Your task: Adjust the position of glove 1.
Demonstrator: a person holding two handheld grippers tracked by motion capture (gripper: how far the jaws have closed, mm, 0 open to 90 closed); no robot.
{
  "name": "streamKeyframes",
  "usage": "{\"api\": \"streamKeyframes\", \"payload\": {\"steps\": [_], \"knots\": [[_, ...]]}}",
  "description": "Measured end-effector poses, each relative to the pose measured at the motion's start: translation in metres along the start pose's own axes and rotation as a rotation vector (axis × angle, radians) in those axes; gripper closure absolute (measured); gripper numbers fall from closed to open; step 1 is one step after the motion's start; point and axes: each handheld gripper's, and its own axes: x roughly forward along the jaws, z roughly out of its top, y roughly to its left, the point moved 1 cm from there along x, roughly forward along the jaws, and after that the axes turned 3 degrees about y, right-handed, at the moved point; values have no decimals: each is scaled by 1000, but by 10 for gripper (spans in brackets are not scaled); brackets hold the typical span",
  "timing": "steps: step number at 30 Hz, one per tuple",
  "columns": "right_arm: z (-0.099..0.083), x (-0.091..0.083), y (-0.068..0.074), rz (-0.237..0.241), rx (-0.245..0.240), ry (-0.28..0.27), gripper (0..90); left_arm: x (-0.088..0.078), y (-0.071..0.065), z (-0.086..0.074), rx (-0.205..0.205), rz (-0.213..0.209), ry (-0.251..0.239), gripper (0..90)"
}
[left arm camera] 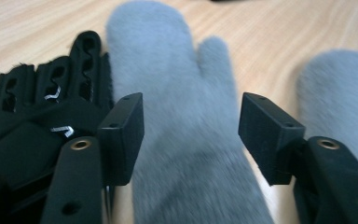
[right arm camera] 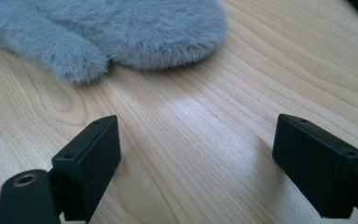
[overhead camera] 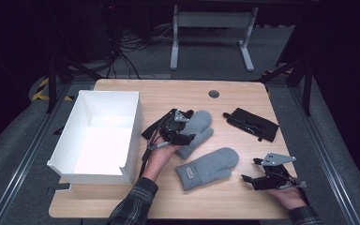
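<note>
1. The upper grey mitten lay flat on the wooden surface near its middle, cuff toward the person, thumb on the right side.
2. It looked thick and fuzzy, pale grey all over; in the left gripper view the same mitten ran up between the two jaws with its rounded tip and stubby thumb pointing away.
3. The left gripper sat over the mitten's cuff end. Its jaws stood part open on either side of the mitten, and the pads were not pressing on it.
4. Just beside the mitten, the left gripper view showed a black glove with cut-out holes and small silver marks; from the high view that glove was mostly hidden under the gripper.
5. A second grey mitten, with a small label at the cuff, lay just below and right of the first; its fuzzy edge filled the top of the right gripper view.
6. The right gripper rested low on the surface near that mitten, jaws wide open over bare wood.
7. Another black glove lay farther right, well apart.
8. The white box at the left held nothing.
</note>
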Motion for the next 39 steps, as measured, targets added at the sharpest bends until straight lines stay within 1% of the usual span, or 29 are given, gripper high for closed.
{"api": "streamKeyframes", "payload": {"steps": [1, 5, 7, 8, 13, 14, 15, 18, 20, 21, 24, 26, 27, 29, 30, 31, 32, 33, 34, 35, 36, 37, 39], "knots": [[0, 0, 0, 0, 0, 0, 156, 3, 1, 1, -2, 2, 6, 444], [0, 0, 0, 0, 0, 0, 156, 14, 5, 5, 12, 23, 25, 467], [0, 0, 0, 0, 0, 0, 156, 15, 6, 6, 12, 27, 28, 473], [0, 0, 0, 0, 0, 0, 156, 19, 7, 7, 10, 24, 24, 473], [0, 0, 0, 0, 0, 0, 156, 34, 9, 5, 3, 29, 75, 536], [0, 0, 0, 0, 0, 0, 156, 38, 10, 3, 4, 24, 87, 551], [0, 0, 0, 0, 0, 0, 156, 40, 11, 2, -6, 17, 87, 568], [0, 0, 0, 0, 0, 0, 156, 42, 14, 0, -17, -5, 89, 633], [0, 0, 0, 0, 0, 0, 156, 42, 15, 0, -19, -15, 96, 698], [0, 0, 0, 0, 0, 0, 156, 42, 15, 0, -12, -15, 100, 734], [0, 0, 0, 0, 0, 0, 156, 42, 16, 2, -12, -28, 109, 783], [0, 0, 0, 0, 0, 0, 156, 41, 17, 2, -13, -35, 105, 802], [0, 0, 0, 0, 0, 0, 156, 40, 18, 1, -15, -47, 101, 813], [0, 0, 0, 0, 0, 0, 156, 37, 21, 1, -33, -76, 82, 819], [0, 0, 0, 0, 0, 0, 156, 37, 21, 1, -33, -76, 82, 820], [0, 0, 0, 0, 0, 0, 156, 35, 22, 1, -30, -86, 84, 820], [0, 0, 0, 0, 0, 0, 156, 33, 22, 2, -34, -90, 74, 821], [0, 0, 0, 0, 0, 0, 155, 29, 21, 3, -28, -101, 78, 821], [0, 0, 0, 0, 0, 0, 156, 29, 21, 3, -28, -101, 78, 822], [0, 0, 0, 1, 0, 0, 156, 23, 20, 5, -16, -108, 82, 823], [0, 0, 0, 1, 0, 0, 156, 23, 20, 5, -16, -108, 82, 823], [0, 0, 0, 1, 0, 0, 156, 20, 18, 5, -21, -110, 75, 823], [0, 0, 0, 1, 0, 0, 156, 13, 17, 7, -16, -124, 70, 823]]}}
